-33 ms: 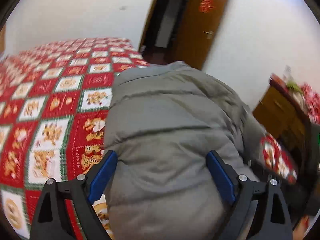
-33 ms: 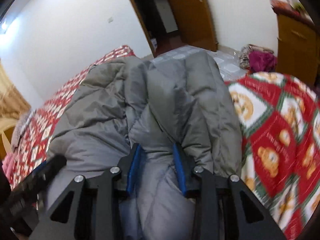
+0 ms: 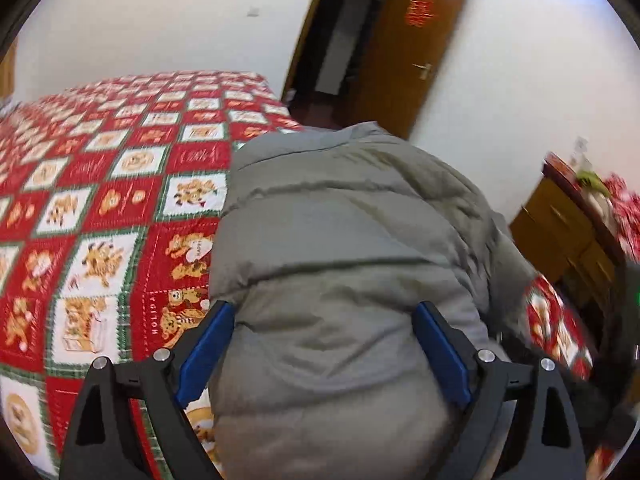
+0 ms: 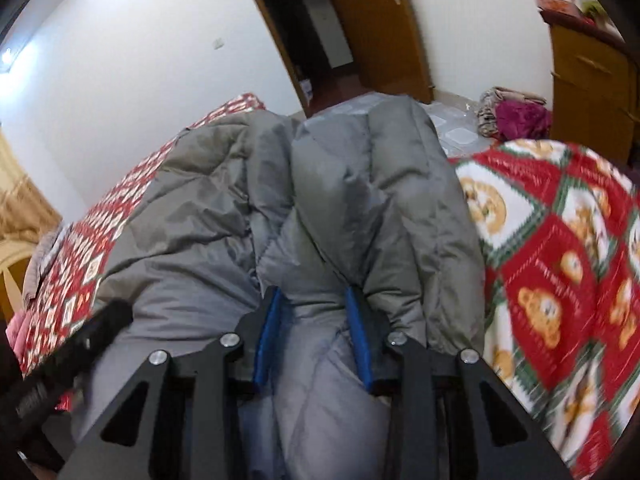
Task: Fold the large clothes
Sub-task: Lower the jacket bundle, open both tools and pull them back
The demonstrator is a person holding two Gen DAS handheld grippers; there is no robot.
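- The bulky grey quilted puffer jacket (image 3: 340, 264) lies bunched on the red-and-white bear-patterned bedspread (image 3: 92, 208), filling the left wrist view from centre down to 6 o'clock, with bare spread running off toward 9 and 10 o'clock.
- Left gripper (image 3: 322, 344): blue pads spread wide, one on either side of a fat padded section. The jaws look to straddle it rather than pinch it.
- Right gripper (image 4: 314, 330): jaws much narrower, clamped on a gathered ridge of the jacket, fabric puckering at the pads near 6 o'clock.
- In the right wrist view the jacket's folds run up toward 12 o'clock, with the bedspread's edge at 3 o'clock and the open brown wooden door (image 4: 372, 28) at 12.
- My read: a fold is being set. To do it well, keep the right pinch firm, since slippery padding may creep out.
- Carry the layer low and evenly, then press the puffed air out so the fold stays flat.
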